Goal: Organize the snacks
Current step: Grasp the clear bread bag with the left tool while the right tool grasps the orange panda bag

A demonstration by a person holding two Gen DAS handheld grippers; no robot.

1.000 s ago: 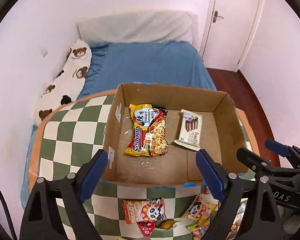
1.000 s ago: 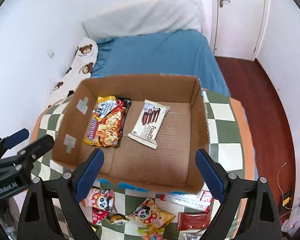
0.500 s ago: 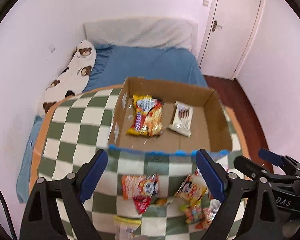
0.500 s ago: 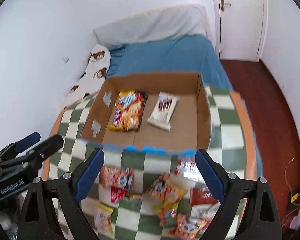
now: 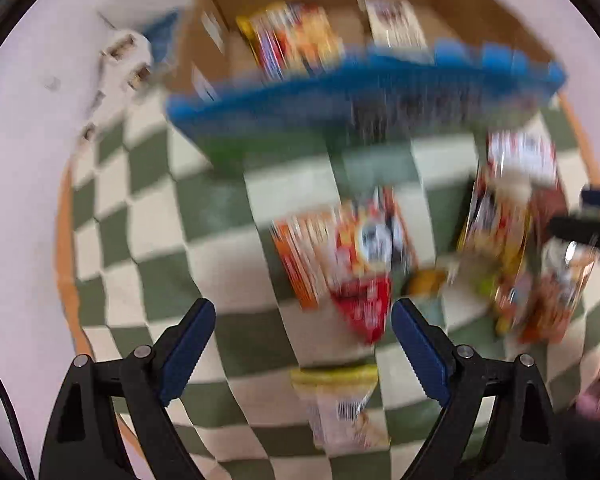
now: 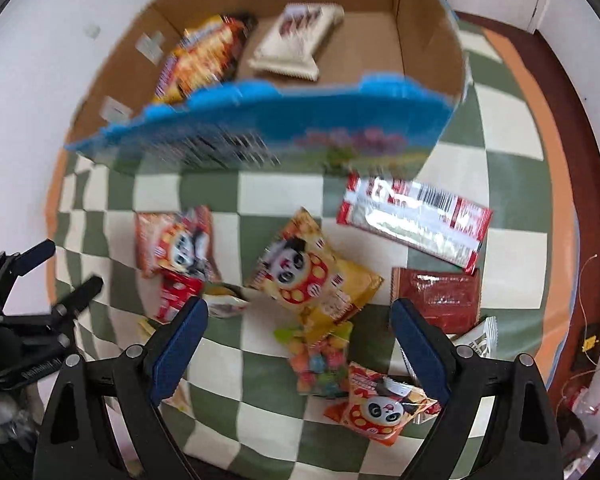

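Note:
A cardboard box point(image 6: 424, 52) with a blue printed front wall stands at the far side of the checked table and holds a noodle packet point(image 6: 204, 60) and a white wafer pack point(image 6: 296, 40). Loose snacks lie in front of it. My right gripper point(image 6: 300, 336) hangs open above a yellow panda bag point(image 6: 312, 272) and a bag of coloured candy point(image 6: 320, 360). My left gripper point(image 5: 302, 340) is open too, over an orange panda bag point(image 5: 340, 256) and a red pack point(image 5: 364, 308); that view is blurred. Nothing sits between either pair of jaws.
Further snacks: a red-and-silver wrapper point(image 6: 416, 220), a dark red sachet point(image 6: 436, 296), another panda bag point(image 6: 380, 408), a pale packet point(image 5: 340, 408) near the front edge. The left gripper point(image 6: 40, 280) shows at the right view's left side. Wooden floor point(image 6: 560, 92) lies to the right.
Both grippers have dropped and tipped downward, from looking into the box to hanging low over the loose snacks in front of it. Their jaws stay equally wide.

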